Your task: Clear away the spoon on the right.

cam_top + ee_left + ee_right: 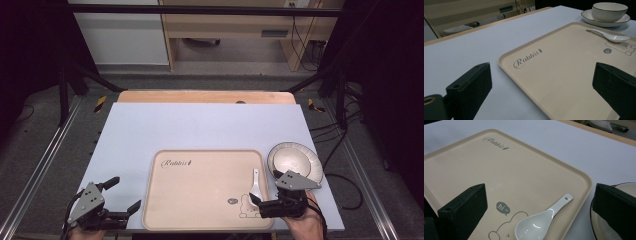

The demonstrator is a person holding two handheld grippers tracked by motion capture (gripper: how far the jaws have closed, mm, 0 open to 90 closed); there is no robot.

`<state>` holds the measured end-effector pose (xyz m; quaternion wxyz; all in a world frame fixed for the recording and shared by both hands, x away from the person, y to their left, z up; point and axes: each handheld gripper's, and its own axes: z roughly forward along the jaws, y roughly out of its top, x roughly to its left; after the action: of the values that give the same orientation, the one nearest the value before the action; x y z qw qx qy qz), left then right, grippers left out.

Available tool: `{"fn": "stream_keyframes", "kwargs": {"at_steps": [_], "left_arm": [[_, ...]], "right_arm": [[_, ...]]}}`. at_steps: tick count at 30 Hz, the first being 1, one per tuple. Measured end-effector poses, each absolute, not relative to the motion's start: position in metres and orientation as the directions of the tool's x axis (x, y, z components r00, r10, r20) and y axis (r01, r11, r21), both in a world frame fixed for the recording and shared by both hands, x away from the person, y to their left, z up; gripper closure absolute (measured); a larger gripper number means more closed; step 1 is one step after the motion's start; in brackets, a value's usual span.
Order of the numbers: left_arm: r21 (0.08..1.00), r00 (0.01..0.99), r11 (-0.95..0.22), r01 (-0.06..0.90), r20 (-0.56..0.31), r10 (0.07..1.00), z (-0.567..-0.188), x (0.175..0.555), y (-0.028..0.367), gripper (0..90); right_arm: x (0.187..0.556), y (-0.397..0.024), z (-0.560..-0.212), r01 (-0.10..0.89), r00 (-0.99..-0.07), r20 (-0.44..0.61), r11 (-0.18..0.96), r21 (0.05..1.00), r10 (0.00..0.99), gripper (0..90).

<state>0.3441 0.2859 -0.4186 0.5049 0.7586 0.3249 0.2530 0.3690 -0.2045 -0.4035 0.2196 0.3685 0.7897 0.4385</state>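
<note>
The white spoon lies on the tray near its right edge, bowl toward the person and handle pointing away. The right gripper sits just behind the bowl, jaws wide and empty, in line with the spoon's length. The left gripper, also wide open, waits well off beyond the tray's left edge.
</note>
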Motion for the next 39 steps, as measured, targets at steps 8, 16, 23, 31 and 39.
{"fn": "stream_keyframes", "kwargs": {"at_steps": [8, 16, 23, 31, 39], "left_arm": [[0.931, 0.661, -0.278, 0.238, 0.055, 0.749, -0.419, 0.344, 0.286, 2.0], [0.93, 0.66, -0.279, 0.238, 0.055, 0.749, -0.419, 0.344, 0.286, 2.0], [0.93, 0.658, -0.278, 0.239, 0.056, 0.751, -0.419, 0.344, 0.286, 2.0], [0.929, 0.657, -0.281, 0.241, 0.057, 0.751, -0.419, 0.344, 0.286, 2.0], [0.928, 0.657, -0.284, 0.242, 0.059, 0.752, -0.419, 0.344, 0.285, 2.0]], "right_arm": [[0.361, -0.211, -0.403, 0.366, -0.63, -0.034, 0.335, 0.868, 0.776, 0.1], [0.355, -0.219, -0.403, 0.351, -0.627, -0.029, 0.315, 0.882, 0.779, 0.1], [0.35, -0.225, -0.404, 0.356, -0.616, -0.027, 0.309, 0.882, 0.787, 0.1], [0.345, -0.232, -0.406, 0.358, -0.6, -0.025, 0.296, 0.886, 0.8, 0.1], [0.341, -0.239, -0.41, 0.368, -0.587, -0.021, 0.29, 0.884, 0.81, 0.1]]}}
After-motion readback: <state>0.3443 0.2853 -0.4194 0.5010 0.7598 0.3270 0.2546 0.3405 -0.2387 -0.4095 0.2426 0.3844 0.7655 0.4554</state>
